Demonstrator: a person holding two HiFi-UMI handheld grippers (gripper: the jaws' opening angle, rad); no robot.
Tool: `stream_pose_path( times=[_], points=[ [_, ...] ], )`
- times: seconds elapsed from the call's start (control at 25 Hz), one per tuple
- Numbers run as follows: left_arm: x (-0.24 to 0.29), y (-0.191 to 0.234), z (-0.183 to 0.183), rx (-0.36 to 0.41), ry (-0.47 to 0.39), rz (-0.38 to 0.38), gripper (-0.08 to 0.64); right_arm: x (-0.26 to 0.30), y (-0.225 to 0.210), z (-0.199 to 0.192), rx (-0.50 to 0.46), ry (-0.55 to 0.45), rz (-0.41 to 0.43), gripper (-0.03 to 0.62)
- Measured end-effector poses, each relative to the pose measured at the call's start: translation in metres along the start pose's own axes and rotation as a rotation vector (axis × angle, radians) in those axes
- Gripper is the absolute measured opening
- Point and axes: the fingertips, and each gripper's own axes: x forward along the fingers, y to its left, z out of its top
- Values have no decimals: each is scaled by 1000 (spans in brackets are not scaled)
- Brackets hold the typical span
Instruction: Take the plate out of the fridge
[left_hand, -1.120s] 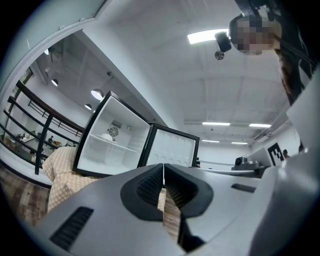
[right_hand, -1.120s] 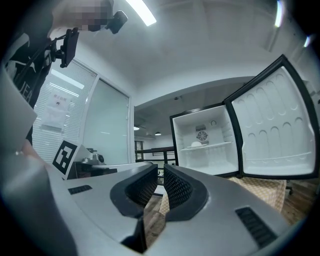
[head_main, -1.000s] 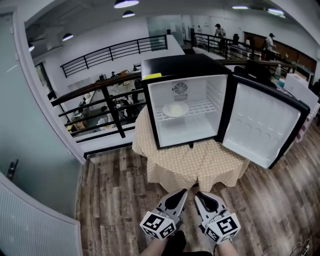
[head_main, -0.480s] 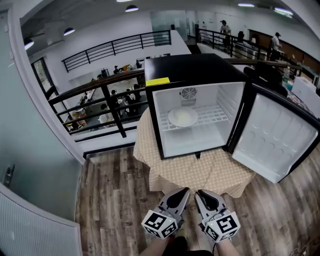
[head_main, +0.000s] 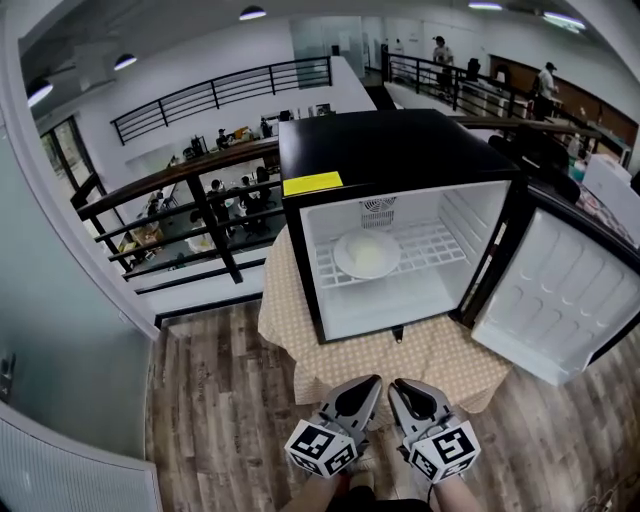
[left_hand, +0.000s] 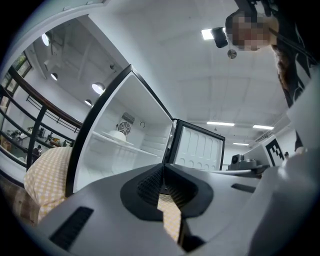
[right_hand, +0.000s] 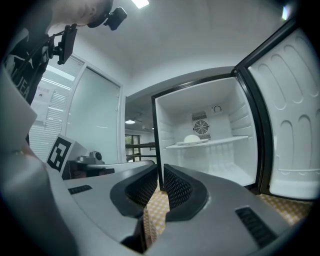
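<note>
The wood floor (head_main: 220, 400) fills the bottom of the head view. A black fridge (head_main: 390, 150) stands on a round worktop (head_main: 400, 365) that has a tan checked cloth over it. The fridge is at 12 o'clock from the two grippers. It is white inside. Its door (head_main: 560, 300) is wide open and hangs out at 2 o'clock. A black railing (head_main: 190, 190) runs behind the fridge at 10 o'clock.

A white wire shelf (head_main: 435, 245) goes across the middle of the fridge.

The left gripper (head_main: 362, 388) and the right gripper (head_main: 400, 390) are low down at 6 o'clock, side by side. They are well apart from the fridge and point up at it. In the left gripper view, the left fingers (left_hand: 147, 186) are pressed together at the tips with nothing between them. In the right gripper view, the right fingers (right_hand: 179, 190) are close together too. Only a thin slit shows, and nothing is in it.

The plate (head_main: 367, 253) is white and round. It sits on the wire shelf inside the fridge, on the left half of it. No gripper touches it.

A yellow sticker (head_main: 312, 183) is on the top front edge of the fridge at 11 o'clock. A small round fan (head_main: 377, 207) is in the back wall, just above the plate.
</note>
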Motion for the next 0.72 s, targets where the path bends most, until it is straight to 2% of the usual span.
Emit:
stream_pose_path(
  times=[0.36,0.52,0.72],
  points=[
    [22,21,-4,-27,13,-23,14,28,-18,-7,11,30,-6,52],
    [29,33,-5,-27,12,8,14,42,-27,-7,28,27,2,52],
    [40,59,0,-30,11,72,14,67,-37,2,-2,20,36,52]
  ],
)
